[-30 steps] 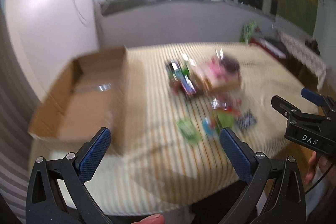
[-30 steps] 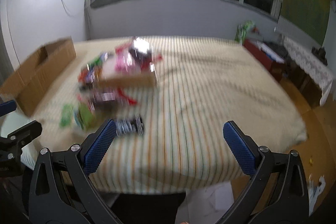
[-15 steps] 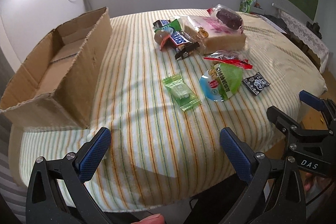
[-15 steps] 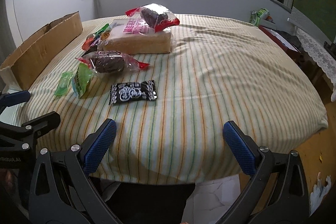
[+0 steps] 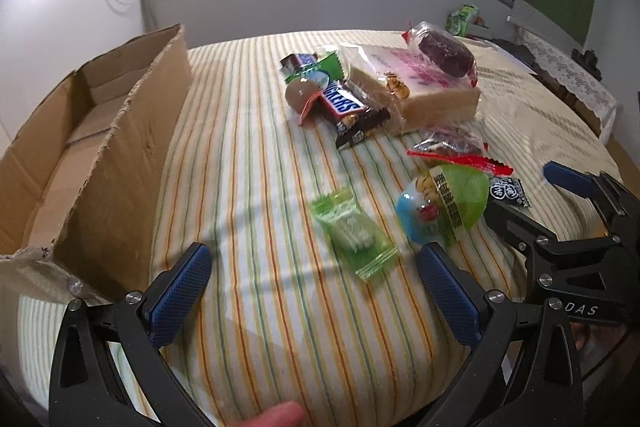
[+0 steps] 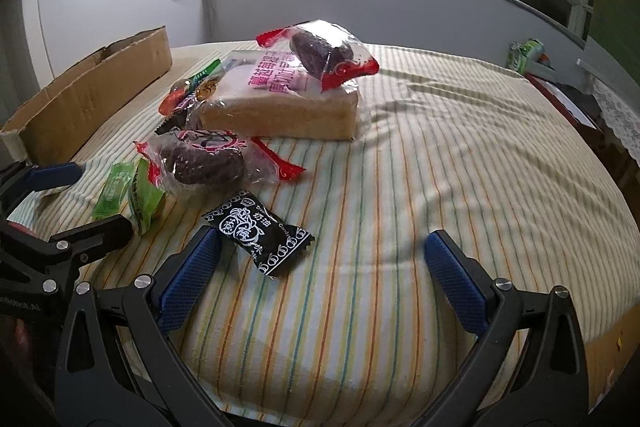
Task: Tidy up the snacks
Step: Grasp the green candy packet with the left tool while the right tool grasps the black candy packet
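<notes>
Snacks lie scattered on a striped tablecloth (image 5: 248, 155). An open cardboard box (image 5: 100, 147) stands at the left; it also shows in the right wrist view (image 6: 92, 99). My left gripper (image 5: 316, 283) is open and empty, just short of a green candy packet (image 5: 354, 231) and a green-blue round pack (image 5: 444, 203). My right gripper (image 6: 320, 267) is open and empty, with a black candy packet (image 6: 258, 231) just beyond its left finger (image 6: 188, 279). Further back lie a bagged bread loaf (image 6: 280, 99), two dark cakes in clear wrappers (image 6: 208, 159), and a Snickers bar (image 5: 344, 103).
The right half of the table in the right wrist view (image 6: 480, 155) holds only cloth. A low cabinet with a green packet (image 6: 524, 55) stands beyond the table's far right. A wall and window run behind. The table's front edge lies just under both grippers.
Both grippers have moved forward and lower over the table, closer to the snacks. The view has settled from blur to sharp. Both stay open.
</notes>
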